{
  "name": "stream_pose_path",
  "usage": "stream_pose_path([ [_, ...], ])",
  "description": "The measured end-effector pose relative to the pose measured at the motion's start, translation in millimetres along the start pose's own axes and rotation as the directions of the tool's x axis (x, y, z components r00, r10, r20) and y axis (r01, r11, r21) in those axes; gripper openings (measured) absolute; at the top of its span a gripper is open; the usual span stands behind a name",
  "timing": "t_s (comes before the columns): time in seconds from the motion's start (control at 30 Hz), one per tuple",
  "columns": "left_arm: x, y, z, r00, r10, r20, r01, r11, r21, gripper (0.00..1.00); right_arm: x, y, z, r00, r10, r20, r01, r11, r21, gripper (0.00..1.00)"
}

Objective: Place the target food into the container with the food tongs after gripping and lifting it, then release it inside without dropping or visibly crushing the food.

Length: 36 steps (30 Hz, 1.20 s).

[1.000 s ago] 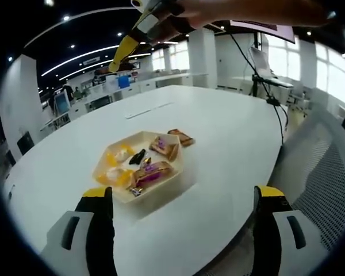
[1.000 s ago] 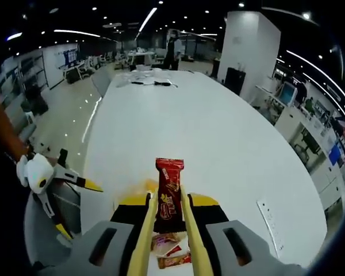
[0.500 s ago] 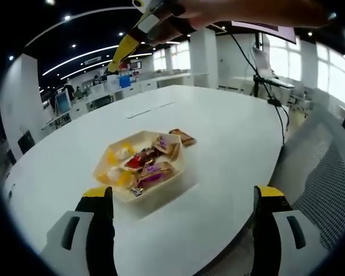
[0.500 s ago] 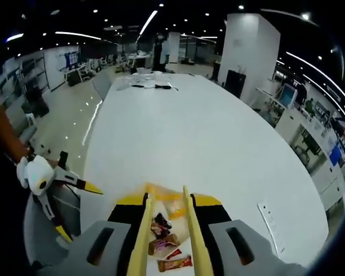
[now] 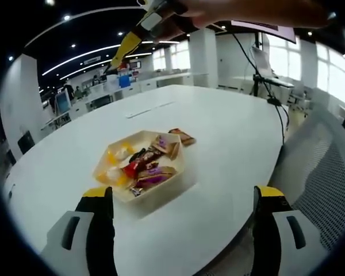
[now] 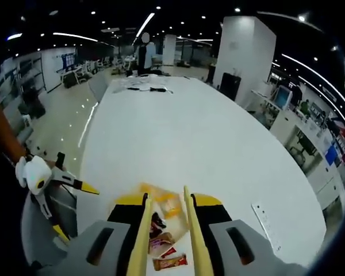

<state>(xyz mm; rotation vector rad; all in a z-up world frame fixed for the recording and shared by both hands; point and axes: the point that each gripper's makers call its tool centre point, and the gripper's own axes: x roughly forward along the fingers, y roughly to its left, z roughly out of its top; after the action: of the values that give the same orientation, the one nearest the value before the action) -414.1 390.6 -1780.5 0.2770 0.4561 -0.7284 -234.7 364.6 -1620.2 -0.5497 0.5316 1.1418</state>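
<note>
Fingers on my left gripper stand wide apart, yellow-tipped, holding nothing and hovering above the near edge of the white tabletop. Between them and farther out sits the tray, a pale hexagonal container resting on the tabletop. Inside it lie several wrapped snacks: a red bar near the middle, a purple-wrapped piece just beside it toward me, yellow pieces on the far-left side. One brown snack lies on the tabletop just outside the tray's far rim. At the top of my left gripper view the yellow tongs reach in from my right hand's side, their tips well above the tray and carrying nothing that I can see.

On my right gripper the fingers press on the tongs, whose two yellow arms run forward with a narrow gap between them. Nothing is held between the tong arms. Below them, through the gap, I see the tray's snacks, red and brown wrappers among them. My left gripper shows at the left of this view, beside the tabletop's edge.
</note>
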Motion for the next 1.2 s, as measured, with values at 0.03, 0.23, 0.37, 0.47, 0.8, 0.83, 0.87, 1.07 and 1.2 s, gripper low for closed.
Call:
stream_pose_path([
  [0.03,1,0.1,-0.5,1.000,0.000,0.000,0.000,1.000,0.002,0.97,-2,0,-0.7,1.000,-0.003,0.002,0.003,1.000,0.001,0.29],
  [0.23,0,0.0,-0.7,1.000,0.000,-0.003,0.000,1.000,0.000,0.97,-9,-5,-5.6,1.000,-0.029,0.009,0.029,1.000,0.008,0.29],
  [0.37,0,1.0,-0.6,1.000,0.005,-0.002,-0.005,1.000,0.001,0.97,-14,-10,-12.1,0.999,-0.046,0.010,0.046,0.999,0.019,0.29],
  [0.47,0,2.0,-0.8,1.000,0.009,-0.002,-0.009,1.000,-0.002,0.97,-18,-14,-18.9,0.998,-0.064,0.008,0.064,0.997,0.030,0.29],
  [0.8,1,-0.1,-2.7,1.000,-0.001,-0.011,0.001,1.000,0.003,0.97,-31,-23,-50.3,0.994,-0.110,-0.007,0.110,0.991,0.077,0.29],
  [0.83,1,-0.1,-2.9,1.000,-0.001,-0.012,0.001,1.000,0.004,0.97,-32,-24,-53.1,0.993,-0.117,-0.008,0.117,0.990,0.081,0.29],
  [0.87,1,-0.1,-3.2,1.000,-0.002,-0.011,0.002,1.000,0.003,0.97,-34,-24,-57.6,0.992,-0.124,-0.011,0.125,0.988,0.089,0.29],
  [1.07,1,-1.4,-3.8,1.000,-0.007,-0.017,0.007,1.000,0.006,0.97,-44,-32,-77.7,0.984,-0.179,-0.025,0.180,0.977,0.117,0.30],
  [1.2,1,-1.6,-3.5,1.000,-0.008,-0.015,0.009,1.000,0.006,0.97,-48,-32,-93.2,0.978,-0.204,-0.032,0.206,0.968,0.142,0.30],
])
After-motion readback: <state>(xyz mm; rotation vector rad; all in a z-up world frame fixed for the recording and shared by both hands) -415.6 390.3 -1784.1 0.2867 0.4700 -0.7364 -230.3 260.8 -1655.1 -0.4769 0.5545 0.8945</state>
